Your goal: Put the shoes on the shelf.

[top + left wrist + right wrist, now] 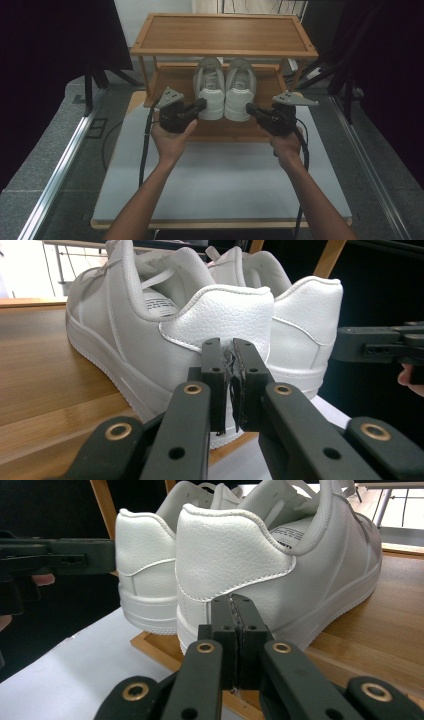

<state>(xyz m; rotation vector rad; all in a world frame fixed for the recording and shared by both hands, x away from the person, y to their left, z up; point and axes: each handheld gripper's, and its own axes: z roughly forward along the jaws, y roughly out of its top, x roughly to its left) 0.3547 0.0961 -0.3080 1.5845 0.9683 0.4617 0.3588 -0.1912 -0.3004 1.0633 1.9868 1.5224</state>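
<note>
Shoes: a white pair was stood heels outward at the front edge of the rack's lower shelf.
Left gripper: jaws nearly closed, pinching the left heel.
Right gripper: jaws closed at the right heel.
Handling: judged light, with stiff heels and smooth, slippery leather; the heel tabs were judged the best hold.

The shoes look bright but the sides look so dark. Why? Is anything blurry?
High view: light falls on the white shoes and rack; the edges stay black. Left gripper view: the left gripper looks sharp, and the window behind glares. Right gripper view: the right gripper and leather grain are crisp, with a dark left background.
</note>
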